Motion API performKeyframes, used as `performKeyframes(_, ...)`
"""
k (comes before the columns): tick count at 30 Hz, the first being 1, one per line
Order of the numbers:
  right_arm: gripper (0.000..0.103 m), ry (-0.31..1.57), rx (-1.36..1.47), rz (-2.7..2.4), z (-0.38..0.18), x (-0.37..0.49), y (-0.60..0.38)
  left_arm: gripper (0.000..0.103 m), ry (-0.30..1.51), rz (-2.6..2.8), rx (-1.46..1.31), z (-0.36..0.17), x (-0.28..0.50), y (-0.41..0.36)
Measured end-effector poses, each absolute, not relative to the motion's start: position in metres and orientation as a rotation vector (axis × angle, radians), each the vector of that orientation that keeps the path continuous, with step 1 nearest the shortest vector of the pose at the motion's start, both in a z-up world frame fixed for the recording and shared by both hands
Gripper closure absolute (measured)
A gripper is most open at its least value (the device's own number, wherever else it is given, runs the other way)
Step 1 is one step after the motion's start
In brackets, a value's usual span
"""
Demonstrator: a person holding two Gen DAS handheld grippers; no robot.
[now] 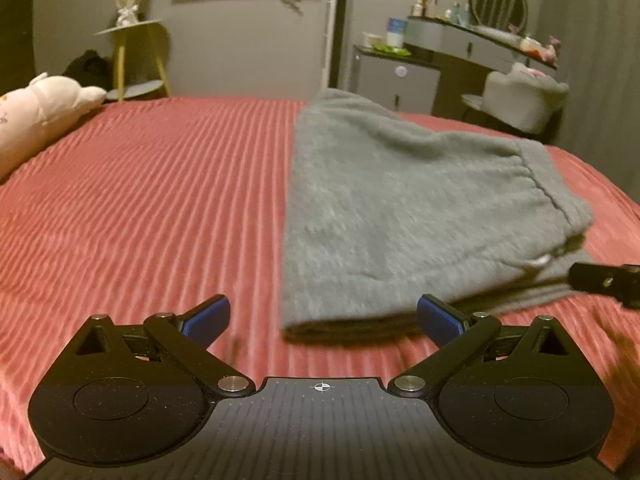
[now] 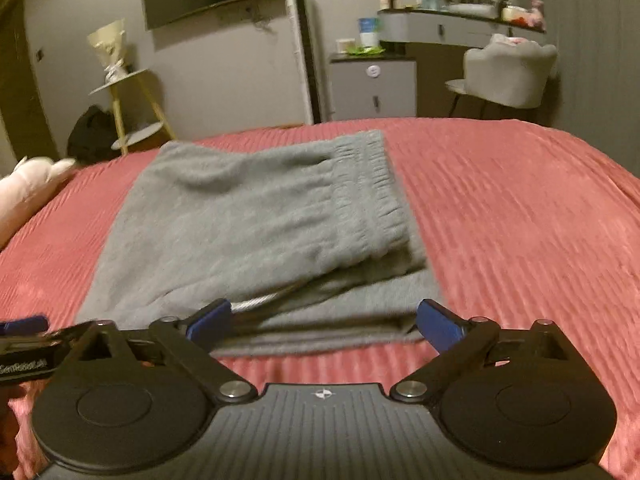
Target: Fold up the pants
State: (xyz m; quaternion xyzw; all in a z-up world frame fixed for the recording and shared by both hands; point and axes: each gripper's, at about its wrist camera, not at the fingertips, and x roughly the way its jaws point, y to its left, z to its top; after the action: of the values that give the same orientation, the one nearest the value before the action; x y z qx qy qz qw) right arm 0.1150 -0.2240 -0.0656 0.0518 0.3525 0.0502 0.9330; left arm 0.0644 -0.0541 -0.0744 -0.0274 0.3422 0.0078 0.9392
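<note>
- Pants [image 1: 400, 208], grey and fleecy, lie folded in a thick stack on the red ribbed bedspread [image 1: 160, 200]; in the left wrist view we see them right of the middle, reaching toward the bed's far edge.
- We hold the left gripper [image 1: 323, 316] spread wide, nothing between its blue pads [image 1: 208, 316], just short of the stack's near corner.
- From the right wrist view, the pants [image 2: 248, 232] sit centred, waistband [image 2: 376, 200] on the right.
- Our right gripper [image 2: 323, 320] gapes wide at the near fold, gripping nothing.
</note>
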Motion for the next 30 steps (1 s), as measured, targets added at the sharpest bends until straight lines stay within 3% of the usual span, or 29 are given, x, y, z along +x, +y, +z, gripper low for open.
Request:
performKeyframes(10, 0.004, 0.731, 0.115, 0.040, -0.060, 0.098, -0.213, 0.000, 0.734, -0.003, 0.039, -0.074, 0.055, -0.069)
performKeyframes(21, 0.004, 0.755, -0.092, 0.012, -0.066, 0.106, -0.187, 0.000, 0.758, -0.036, -0.001, -0.074, 0.059, -0.070)
performKeyframes(30, 0.004, 0.744, -0.055, 0.009, -0.065, 0.109, -0.193, 0.000, 0.760, -0.028, -0.026, -0.077, 0.064, -0.065)
